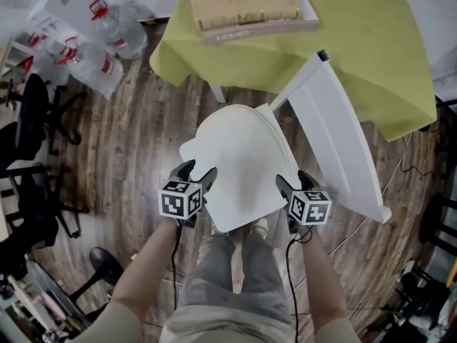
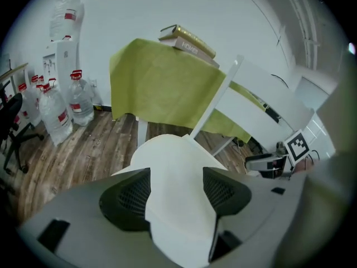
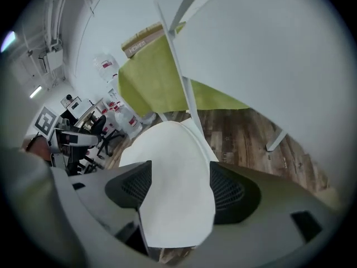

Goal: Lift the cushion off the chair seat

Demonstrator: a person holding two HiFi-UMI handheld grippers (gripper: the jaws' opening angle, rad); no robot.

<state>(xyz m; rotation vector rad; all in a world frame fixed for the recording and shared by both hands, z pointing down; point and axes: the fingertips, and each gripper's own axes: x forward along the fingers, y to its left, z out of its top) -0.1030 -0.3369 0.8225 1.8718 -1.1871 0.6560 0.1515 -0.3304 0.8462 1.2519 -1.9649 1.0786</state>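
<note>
A white rounded cushion [image 1: 239,166] lies on the seat of a white chair whose backrest [image 1: 335,141] leans off to the right. My left gripper [image 1: 198,171] is at the cushion's front left edge, open, its jaws well apart. At the front right edge my right gripper [image 1: 294,179] is also open. In the left gripper view the cushion [image 2: 178,161] fills the gap between the dark pads [image 2: 131,197], and I see no pad pressing on it. The right gripper view shows the cushion [image 3: 173,166] the same way, between wide pads [image 3: 228,191].
Behind the chair stands a table under a yellow-green cloth [image 1: 371,48] with books [image 1: 246,6] on it. Several water bottles [image 1: 93,56] sit on the wooden floor at the back left. Black office chairs [image 1: 36,127] crowd the left side. The person's legs are just below the seat.
</note>
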